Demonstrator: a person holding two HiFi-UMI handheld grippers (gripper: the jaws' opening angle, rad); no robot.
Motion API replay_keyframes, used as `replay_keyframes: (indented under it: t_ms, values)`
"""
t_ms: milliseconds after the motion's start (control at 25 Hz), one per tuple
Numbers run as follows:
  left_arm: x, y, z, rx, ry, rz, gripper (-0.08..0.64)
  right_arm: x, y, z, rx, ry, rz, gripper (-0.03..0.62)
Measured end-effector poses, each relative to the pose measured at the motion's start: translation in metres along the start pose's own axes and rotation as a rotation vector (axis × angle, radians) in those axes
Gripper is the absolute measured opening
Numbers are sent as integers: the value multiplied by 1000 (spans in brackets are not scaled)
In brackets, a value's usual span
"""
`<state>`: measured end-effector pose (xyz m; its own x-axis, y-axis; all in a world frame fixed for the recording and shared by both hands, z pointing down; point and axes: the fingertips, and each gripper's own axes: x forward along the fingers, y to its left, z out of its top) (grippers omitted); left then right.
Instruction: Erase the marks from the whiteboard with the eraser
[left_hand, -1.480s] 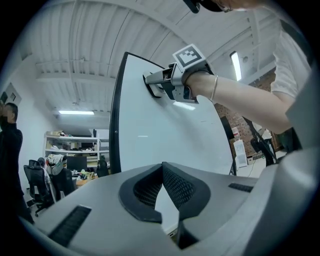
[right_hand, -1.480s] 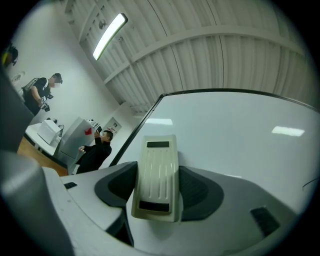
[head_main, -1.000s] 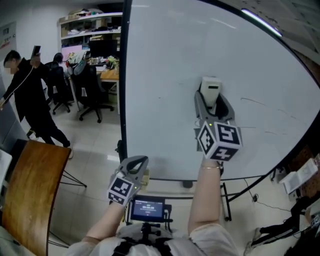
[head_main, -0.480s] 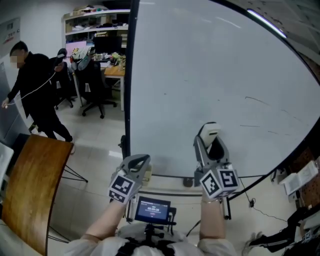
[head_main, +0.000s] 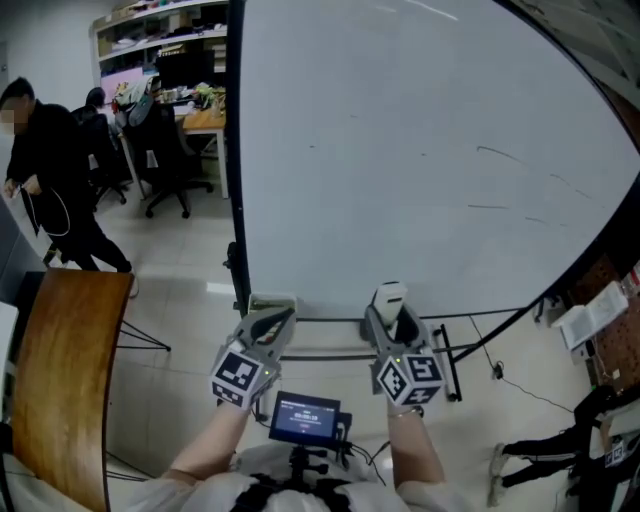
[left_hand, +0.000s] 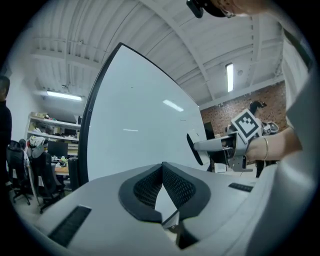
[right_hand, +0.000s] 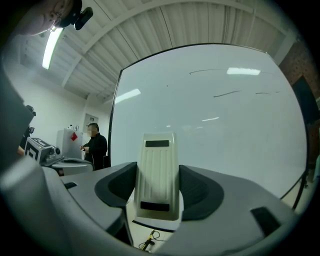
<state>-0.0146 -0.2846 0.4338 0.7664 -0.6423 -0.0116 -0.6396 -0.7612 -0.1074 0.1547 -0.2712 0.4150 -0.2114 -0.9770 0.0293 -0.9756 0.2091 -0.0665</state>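
Note:
A large whiteboard (head_main: 400, 150) stands upright ahead of me, with a few thin dark marks (head_main: 500, 155) at its right side; the same marks (right_hand: 227, 93) show in the right gripper view. My right gripper (head_main: 390, 315) is shut on a cream-white eraser (head_main: 388, 297), held low near the board's bottom edge and off its surface. In the right gripper view the eraser (right_hand: 159, 175) stands upright between the jaws. My left gripper (head_main: 268, 318) hangs to the left at the same height, shut with nothing in it; its pads (left_hand: 172, 186) meet in the left gripper view.
The board rests on a black stand (head_main: 450, 365) with legs on the tiled floor. A brown wooden chair back (head_main: 60, 370) is at the left. A person in black (head_main: 45, 180) stands behind, near office chairs (head_main: 165, 165) and a cluttered desk. A small screen (head_main: 305, 418) sits at my chest.
My right gripper has come down from the middle of the board to its bottom edge with the eraser still in it. The left gripper has barely moved. The person behind has shifted.

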Motion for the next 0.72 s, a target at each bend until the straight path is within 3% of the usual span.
replay_keyframes:
  t_ms: [160,280,400,720]
  values:
    - [-3,-14,0,21,-10,-18,6,-17,7,-18,41,24,16,262]
    - [-10,-22,7,-8,-33,13,6,-29,18,-26,46,37,59,262]
    - [-20,-37,1,11,-36,25,6,-45,24,-45,55,69,95,262]
    - [-36,-106,-16,-38,9,105,6,-120,2,-85,96,159,154,262]
